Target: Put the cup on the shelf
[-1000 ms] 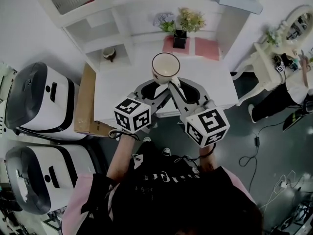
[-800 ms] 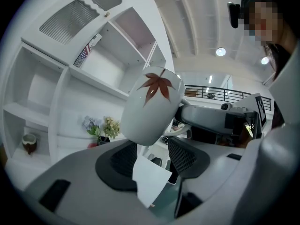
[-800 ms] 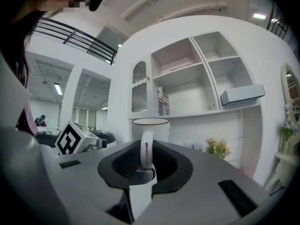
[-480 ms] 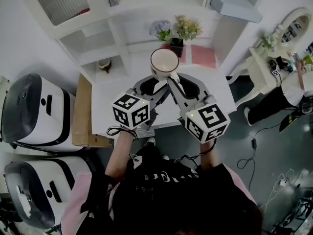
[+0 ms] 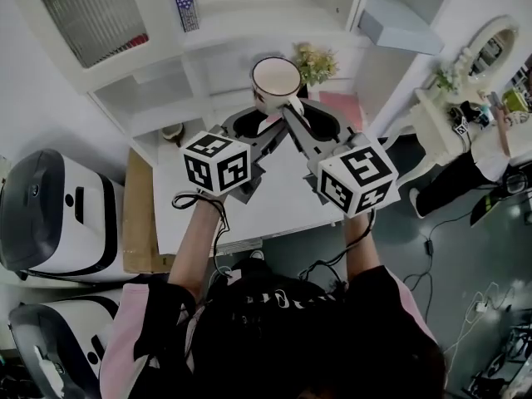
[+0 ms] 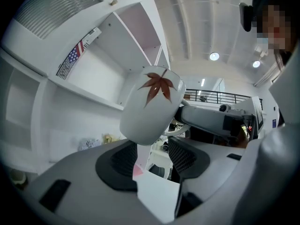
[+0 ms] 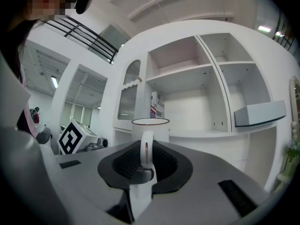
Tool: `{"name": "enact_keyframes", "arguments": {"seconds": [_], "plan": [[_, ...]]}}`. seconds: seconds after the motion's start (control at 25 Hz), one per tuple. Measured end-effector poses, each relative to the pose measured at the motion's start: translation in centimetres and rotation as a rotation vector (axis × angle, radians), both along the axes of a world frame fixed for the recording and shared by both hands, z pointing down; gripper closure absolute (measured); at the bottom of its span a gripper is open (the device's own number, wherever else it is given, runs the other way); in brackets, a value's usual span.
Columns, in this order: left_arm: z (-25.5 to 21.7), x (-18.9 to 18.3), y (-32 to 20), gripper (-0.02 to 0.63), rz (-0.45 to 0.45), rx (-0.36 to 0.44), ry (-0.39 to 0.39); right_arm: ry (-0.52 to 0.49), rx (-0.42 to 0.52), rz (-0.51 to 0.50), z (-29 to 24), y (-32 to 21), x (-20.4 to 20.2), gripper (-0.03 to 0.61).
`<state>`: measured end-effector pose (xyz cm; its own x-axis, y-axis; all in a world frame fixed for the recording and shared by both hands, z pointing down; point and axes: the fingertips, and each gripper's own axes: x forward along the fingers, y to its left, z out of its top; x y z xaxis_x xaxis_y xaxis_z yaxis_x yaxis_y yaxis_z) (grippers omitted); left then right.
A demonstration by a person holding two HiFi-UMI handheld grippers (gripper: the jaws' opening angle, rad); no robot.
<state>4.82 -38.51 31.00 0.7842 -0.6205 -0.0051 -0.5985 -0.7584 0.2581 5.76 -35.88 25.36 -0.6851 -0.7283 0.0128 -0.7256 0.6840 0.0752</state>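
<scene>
A white cup [image 5: 277, 80] with a red maple leaf [image 6: 157, 84] is held up in front of the white shelf unit [image 5: 218, 22]. My right gripper [image 5: 293, 111] is shut on the cup's handle [image 7: 146, 150], and the cup [image 7: 150, 127] stands upright beyond its jaws. My left gripper [image 5: 254, 123] is open, its pads just under and beside the base of the cup [image 6: 149, 108]. Bare shelf compartments [image 7: 194, 86] lie straight ahead in the right gripper view. The shelf board [image 6: 89, 92] runs behind the cup in the left gripper view.
A flower pot [image 5: 319, 61] and a pink mat [image 5: 342, 105] sit on the white table [image 5: 274, 202]. A small bowl [image 5: 173, 131] is in a low compartment, a flag-print book [image 5: 181, 0] higher up, a grey box [image 5: 396, 20] at right. Appliances [image 5: 50, 202] stand left.
Both grippers have lifted the cup up and forward, from over the table to the level of the middle shelves. The grip on the handle is unchanged.
</scene>
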Motion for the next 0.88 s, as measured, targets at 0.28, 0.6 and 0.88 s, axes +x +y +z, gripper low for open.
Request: {"name": "enact_keyframes", "arguments": {"seconds": [0.28,0.6,0.88], "plan": [[-3.6,-1.9,-5.2,0.397,0.011,0.036,0.014,-0.020,0.015,-0.015,-3.4,-5.3,-1.8,0.494],[-6.5,-4.5,-10.5,0.397,0.005,0.027,0.049,0.015,0.039,-0.026,-6.3,-10.6,-4.6,0.494],[-8.1,-6.2,-14.1,0.397,-0.032,0.015,0.074,-0.043,-0.012,-0.049,-8.0,-15.1,-6.1,0.494]]}}
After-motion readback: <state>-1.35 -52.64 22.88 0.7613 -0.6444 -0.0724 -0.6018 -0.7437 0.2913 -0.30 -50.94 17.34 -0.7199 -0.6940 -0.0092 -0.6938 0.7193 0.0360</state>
